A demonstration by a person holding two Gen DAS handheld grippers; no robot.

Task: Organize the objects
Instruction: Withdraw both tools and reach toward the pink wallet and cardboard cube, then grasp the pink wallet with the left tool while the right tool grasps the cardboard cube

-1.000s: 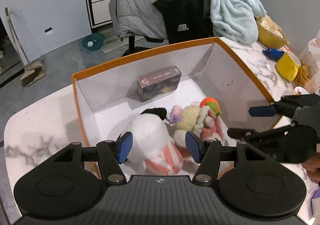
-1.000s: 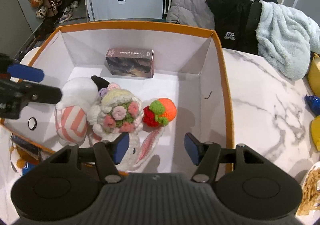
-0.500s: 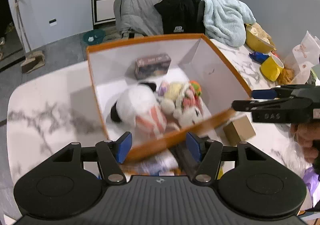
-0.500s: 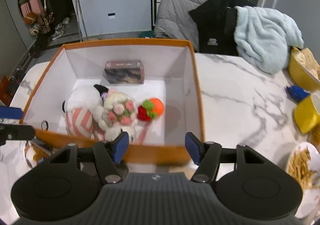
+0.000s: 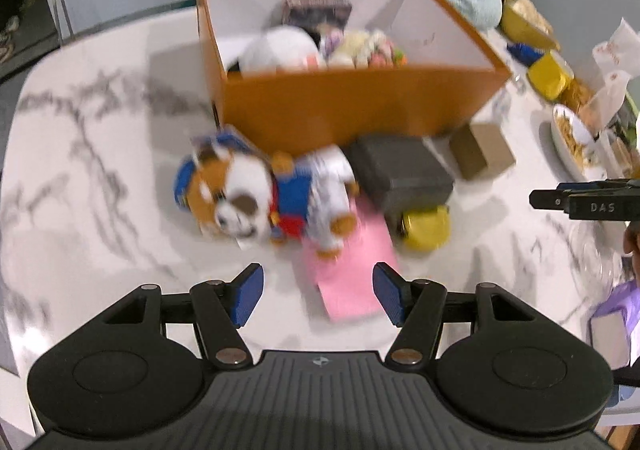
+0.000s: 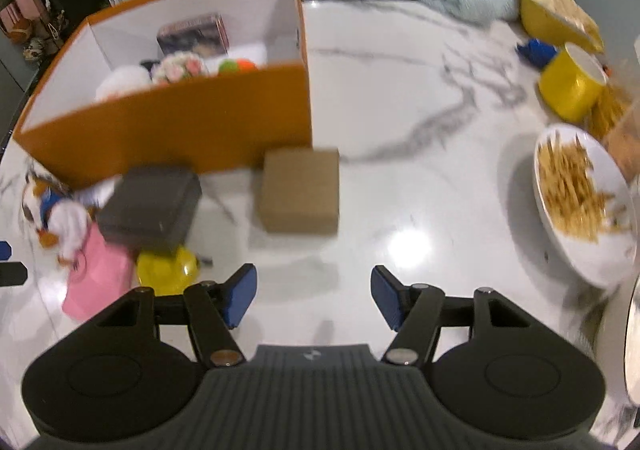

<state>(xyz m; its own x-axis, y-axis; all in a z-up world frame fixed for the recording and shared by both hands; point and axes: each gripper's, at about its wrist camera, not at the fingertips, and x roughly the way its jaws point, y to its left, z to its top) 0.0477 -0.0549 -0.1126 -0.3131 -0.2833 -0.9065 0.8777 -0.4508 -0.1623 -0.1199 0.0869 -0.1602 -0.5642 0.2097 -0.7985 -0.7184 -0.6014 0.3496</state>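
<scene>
A box (image 5: pixel 360 106) stood in the upper centre of the left wrist frame on the table (image 5: pixel 100 154), with soft toys (image 5: pixel 288 46) inside and a card pack (image 5: pixel 316 10) behind them. Below its front wall lay a plush dog (image 5: pixel 248 198) at left, a flat case (image 5: pixel 400 170) at centre and a small carton (image 5: pixel 480 150) at right.

black ribbed tongs (image 5: pixel 318 292) with blue pads, silver pivot screws, round side discs, white "das" lettering

One orange box (image 5: pixel 352 106), one plush dog (image 5: pixel 256 198), two small boxes (image 6: pixel 300 190).
</scene>
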